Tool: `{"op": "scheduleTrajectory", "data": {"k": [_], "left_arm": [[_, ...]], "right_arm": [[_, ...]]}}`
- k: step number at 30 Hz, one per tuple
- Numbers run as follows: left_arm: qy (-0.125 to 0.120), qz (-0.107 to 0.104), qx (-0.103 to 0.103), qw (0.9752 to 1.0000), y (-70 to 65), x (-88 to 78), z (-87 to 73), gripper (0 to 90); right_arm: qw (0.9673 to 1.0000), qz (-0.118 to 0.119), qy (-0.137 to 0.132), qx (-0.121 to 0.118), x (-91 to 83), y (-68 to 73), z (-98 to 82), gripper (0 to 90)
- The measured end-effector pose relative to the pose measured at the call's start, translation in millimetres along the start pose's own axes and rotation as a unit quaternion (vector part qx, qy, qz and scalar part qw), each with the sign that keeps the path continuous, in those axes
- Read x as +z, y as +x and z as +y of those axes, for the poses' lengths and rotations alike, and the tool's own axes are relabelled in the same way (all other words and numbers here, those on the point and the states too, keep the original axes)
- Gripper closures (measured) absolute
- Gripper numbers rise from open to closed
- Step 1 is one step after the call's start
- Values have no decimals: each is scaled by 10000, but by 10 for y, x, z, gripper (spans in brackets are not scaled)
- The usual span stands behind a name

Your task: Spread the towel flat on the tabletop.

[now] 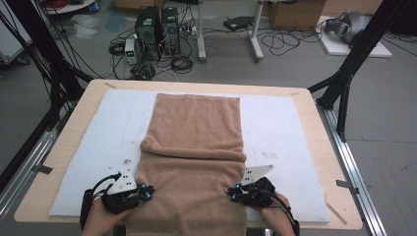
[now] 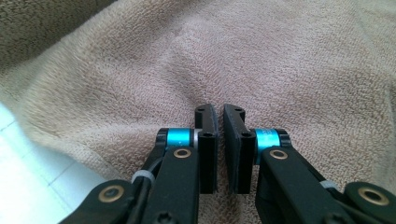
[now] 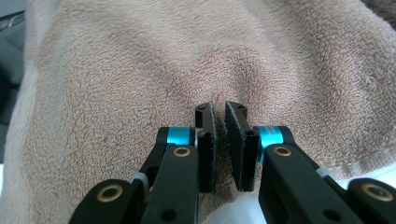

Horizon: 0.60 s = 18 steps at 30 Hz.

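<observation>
Two grippers (image 1: 147, 192) (image 1: 235, 192) pinching tan towel (image 1: 194, 142), white mat (image 1: 285, 128) on wooden table (image 1: 322, 147) — cables (image 1: 167, 59) on grey floor

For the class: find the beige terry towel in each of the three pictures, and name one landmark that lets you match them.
High view: beige terry towel runs down the table's middle.
Left gripper view: it lies behind and under the jaws.
Right gripper view: likewise, bunched between the jaws.
Shared landmark: the white mat beside the towel's edge.

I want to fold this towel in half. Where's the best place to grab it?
Grip the towel at its two near side edges, one gripper from each side. It lies flat and long, so lifting both edges carries the near end over evenly.
</observation>
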<state>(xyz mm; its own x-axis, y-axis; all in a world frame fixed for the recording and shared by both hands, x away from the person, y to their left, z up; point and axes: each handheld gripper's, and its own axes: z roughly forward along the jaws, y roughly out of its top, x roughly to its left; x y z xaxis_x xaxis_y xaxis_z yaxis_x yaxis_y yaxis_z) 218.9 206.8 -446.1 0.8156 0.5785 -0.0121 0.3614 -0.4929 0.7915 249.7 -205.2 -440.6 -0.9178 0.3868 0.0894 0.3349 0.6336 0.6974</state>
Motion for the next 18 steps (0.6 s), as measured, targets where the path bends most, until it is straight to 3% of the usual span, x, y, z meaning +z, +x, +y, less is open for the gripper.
{"op": "scheduleTrajectory", "data": {"k": [4, 8, 10, 11, 13, 16, 18], "left_arm": [[-106, -81, 104, 9999, -128, -176, -58, 846], [-181, -241, 206, 9993, -309, -414, -109, 846], [-228, -367, 261, 9987, -378, -525, -114, 830], [-249, -330, 275, 9988, -393, -564, -105, 787], [-291, -273, 251, 9989, -367, -590, -63, 648], [-369, -114, 176, 9991, -249, -514, -8, 606], [-368, -8, 71, 9993, -151, -399, 16, 589]], "right_arm": [[9999, 61, 11, -113, -71, 162, -35, 830], [9991, 319, -77, -280, -198, 413, -63, 829], [9982, 411, -178, -400, -281, 534, -60, 788], [9979, 430, -266, -414, -326, 572, -50, 744], [9975, 380, -426, -424, -400, 581, -6, 683], [9975, 81, -586, -391, -430, 457, 80, 619], [9980, -105, -537, -312, -384, 321, 113, 613]]}}
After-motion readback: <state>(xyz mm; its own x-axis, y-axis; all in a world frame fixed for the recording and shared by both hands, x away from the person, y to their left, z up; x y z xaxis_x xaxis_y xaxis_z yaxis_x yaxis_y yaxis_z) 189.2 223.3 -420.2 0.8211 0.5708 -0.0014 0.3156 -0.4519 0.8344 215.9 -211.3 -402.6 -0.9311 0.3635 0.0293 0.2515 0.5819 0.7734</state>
